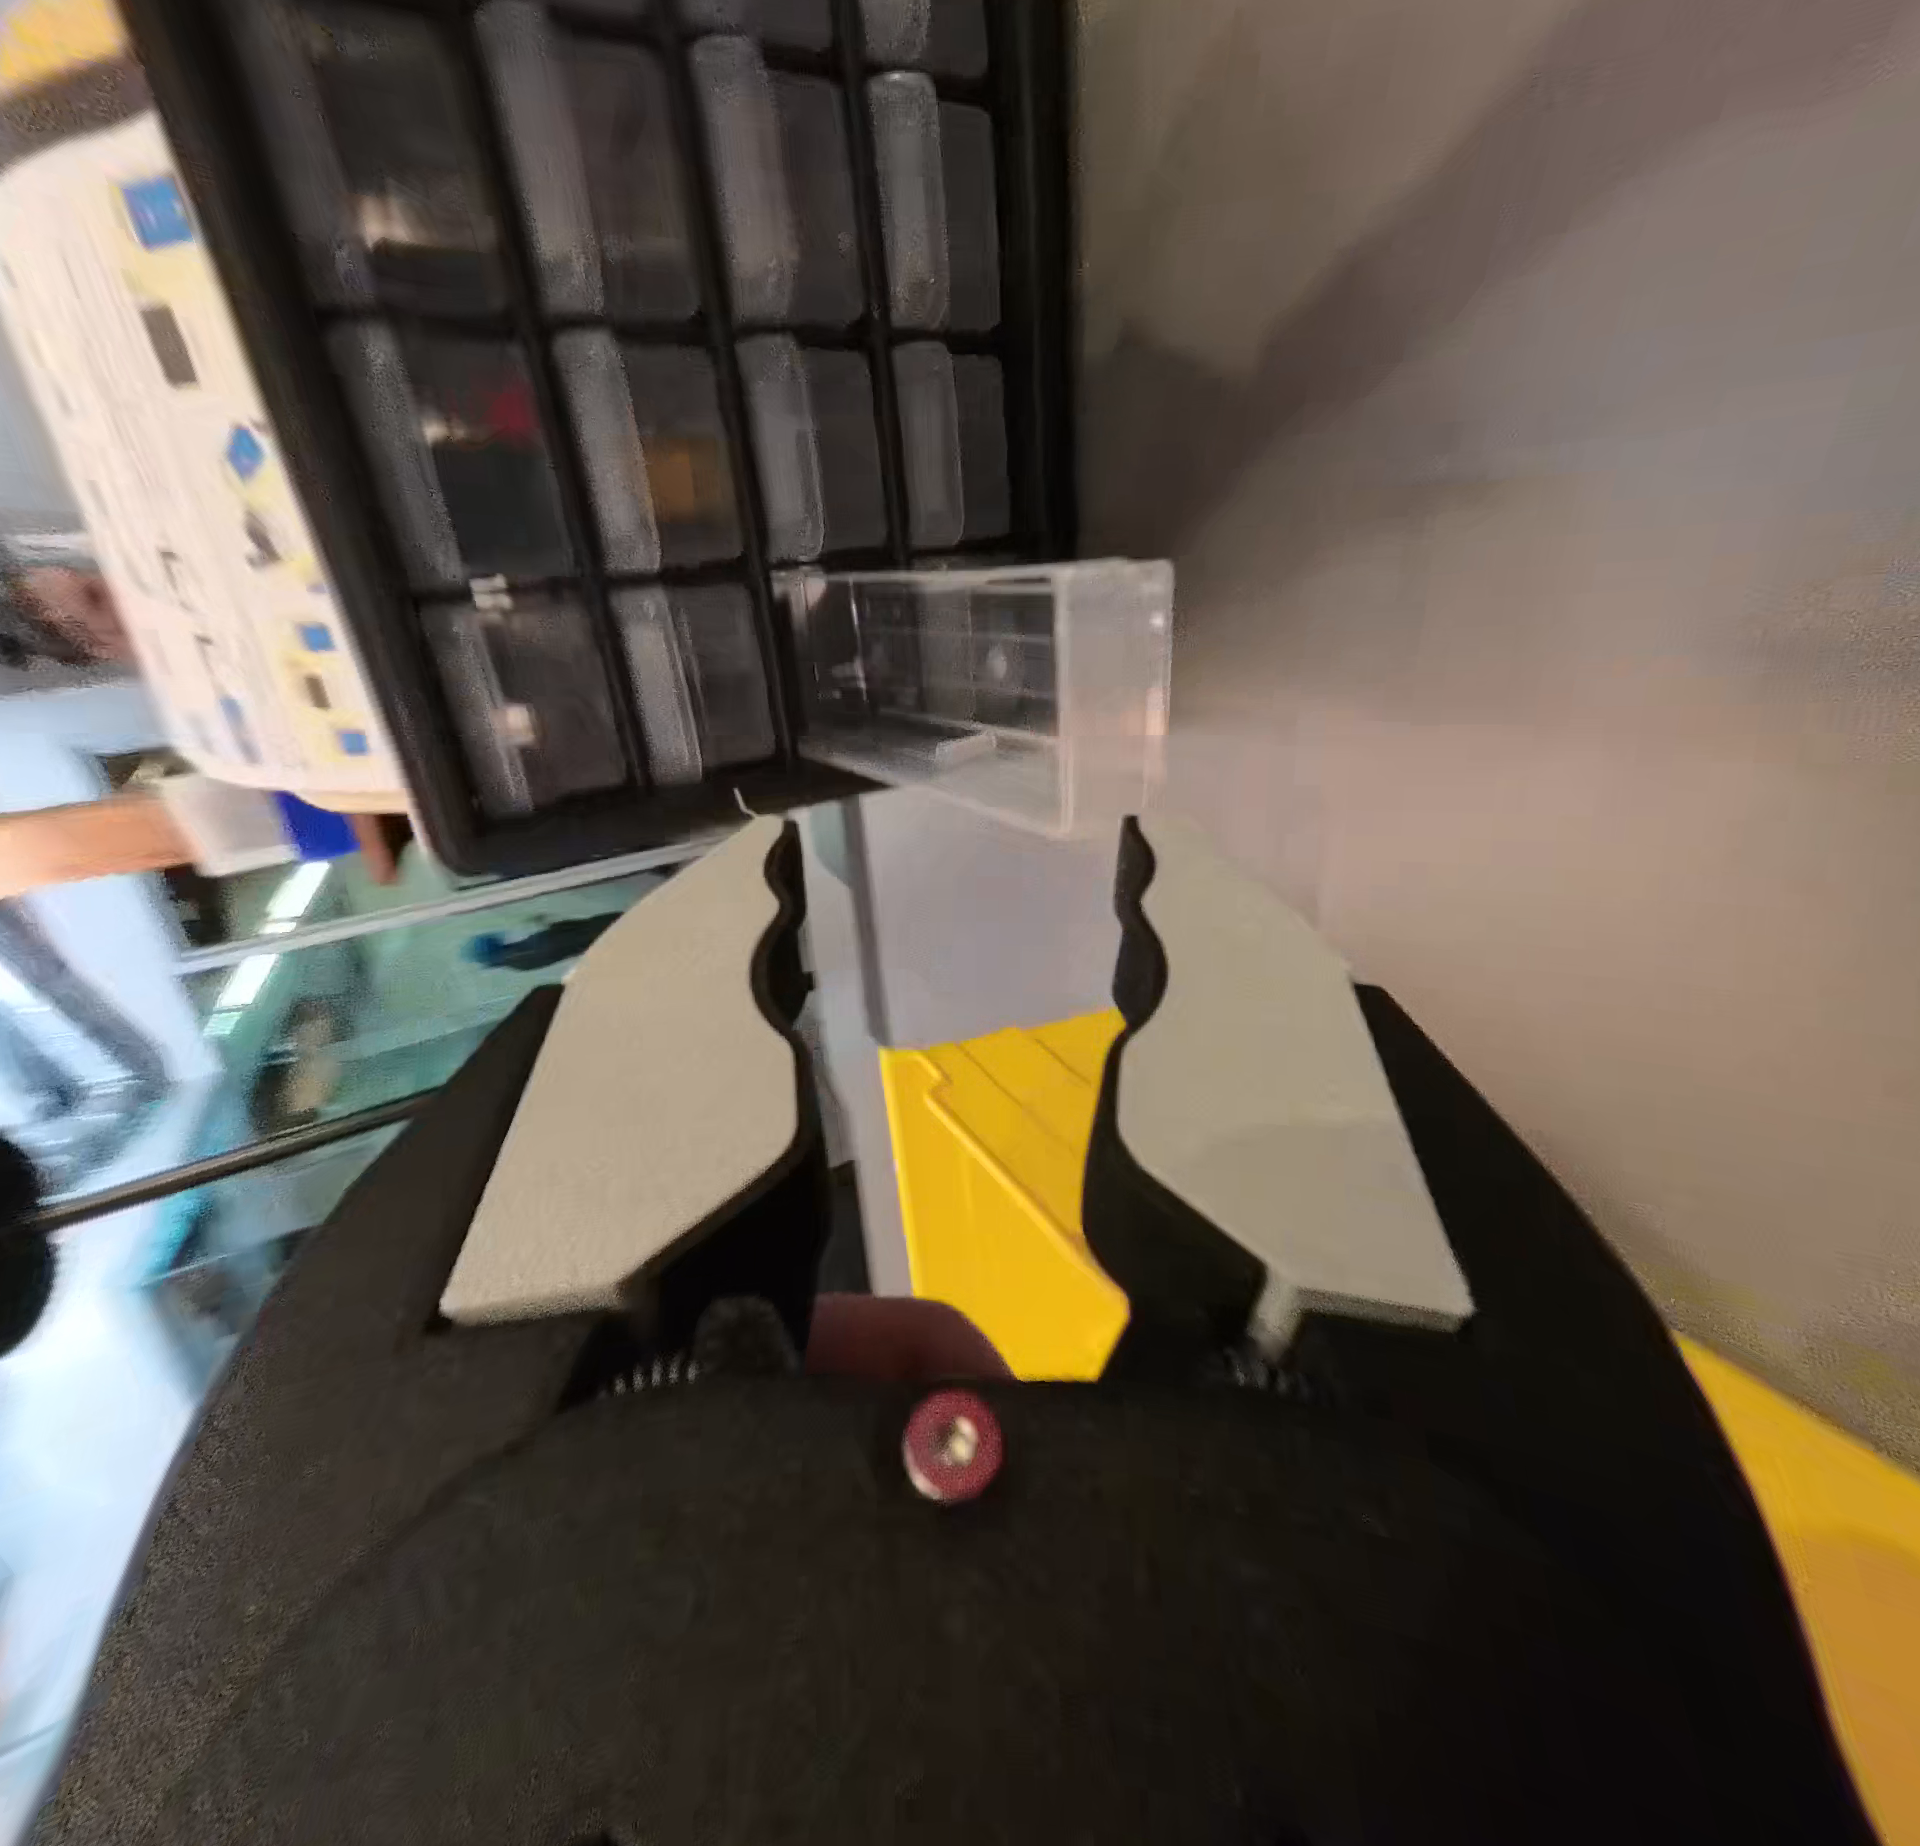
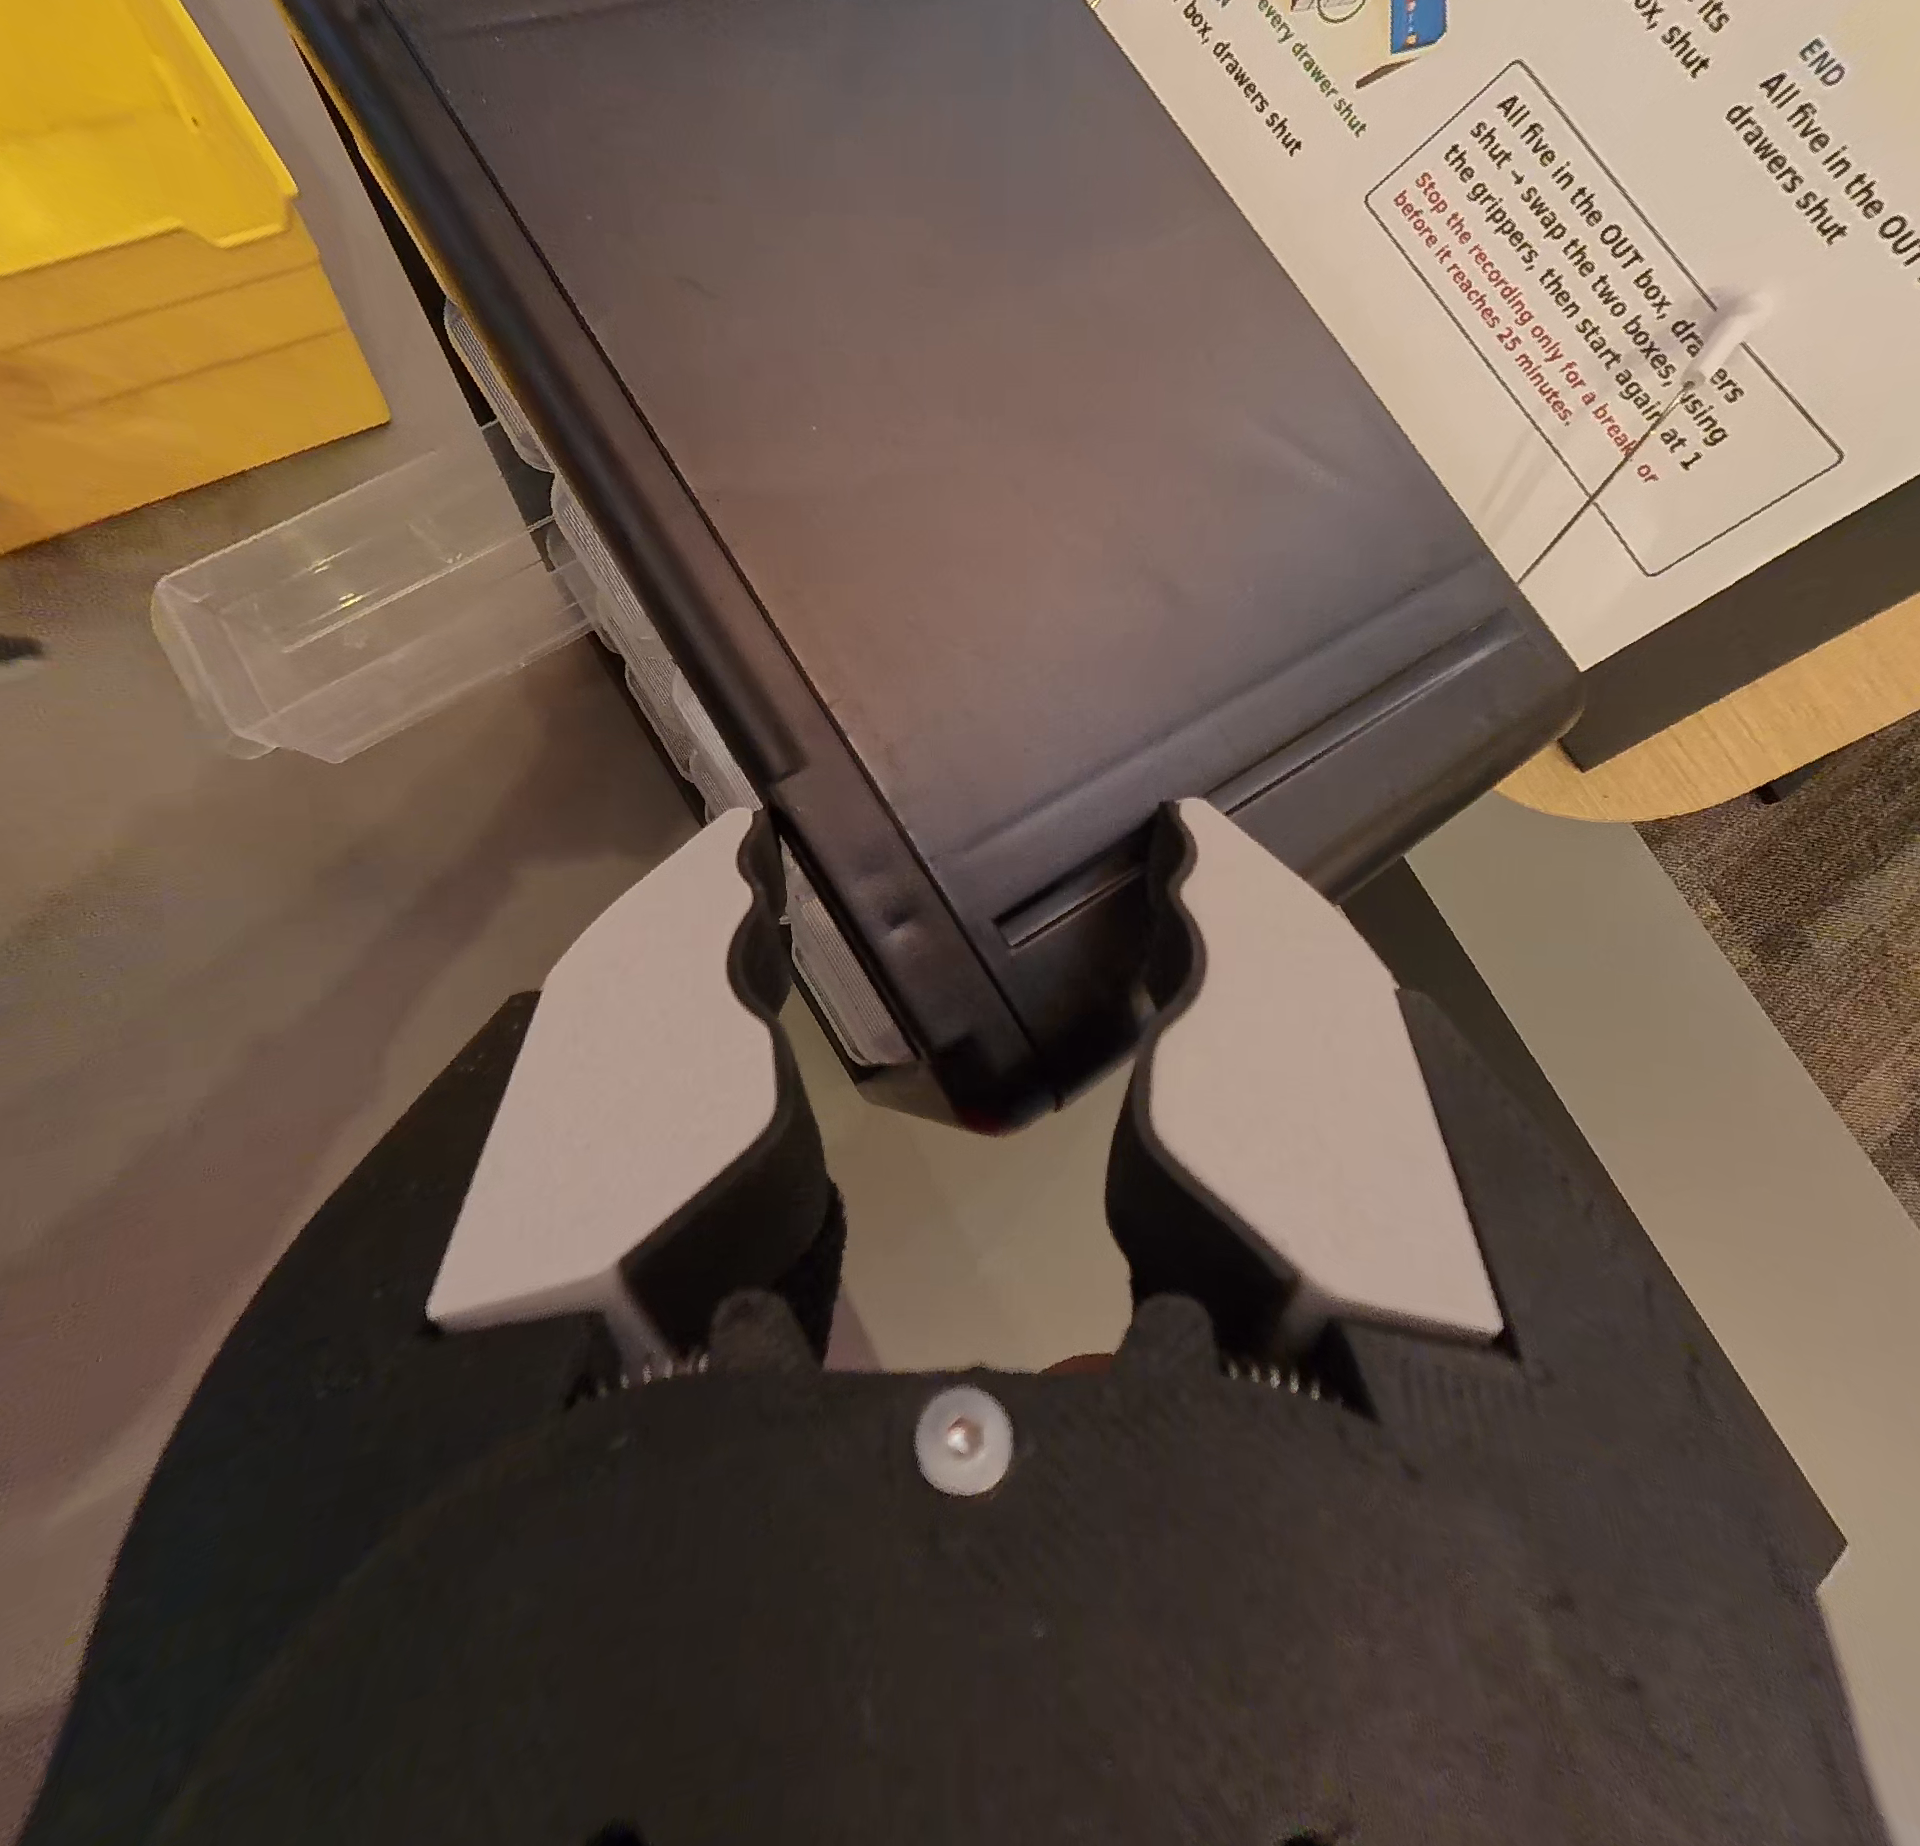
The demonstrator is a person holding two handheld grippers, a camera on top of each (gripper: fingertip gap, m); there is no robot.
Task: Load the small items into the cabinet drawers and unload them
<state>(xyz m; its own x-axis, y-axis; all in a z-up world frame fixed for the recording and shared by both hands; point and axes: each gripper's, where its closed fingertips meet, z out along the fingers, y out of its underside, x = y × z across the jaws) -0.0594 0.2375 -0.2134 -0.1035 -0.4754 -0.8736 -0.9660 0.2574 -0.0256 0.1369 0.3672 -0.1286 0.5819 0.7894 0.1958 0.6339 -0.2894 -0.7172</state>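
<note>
A black cabinet (image 1: 623,362) with several rows of small clear drawers fills the upper left of the left wrist view, which is rolled sideways. One clear drawer (image 1: 987,684) is pulled out and looks empty. My left gripper (image 1: 961,851) is open and empty, its fingertips just short of that drawer. In the right wrist view my right gripper (image 2: 966,851) is open, its fingers astride the near corner of the cabinet's top (image 2: 935,446). I cannot tell whether they press on it. The pulled-out drawer (image 2: 343,622) sticks out to the left.
A yellow bin (image 2: 156,238) stands on the grey table (image 2: 208,965) left of the cabinet; it also shows between my left fingers (image 1: 997,1173). A white printed sheet (image 2: 1558,186) lies behind the cabinet on a wooden board (image 2: 1662,757). A grey wall (image 1: 1507,446) is at right.
</note>
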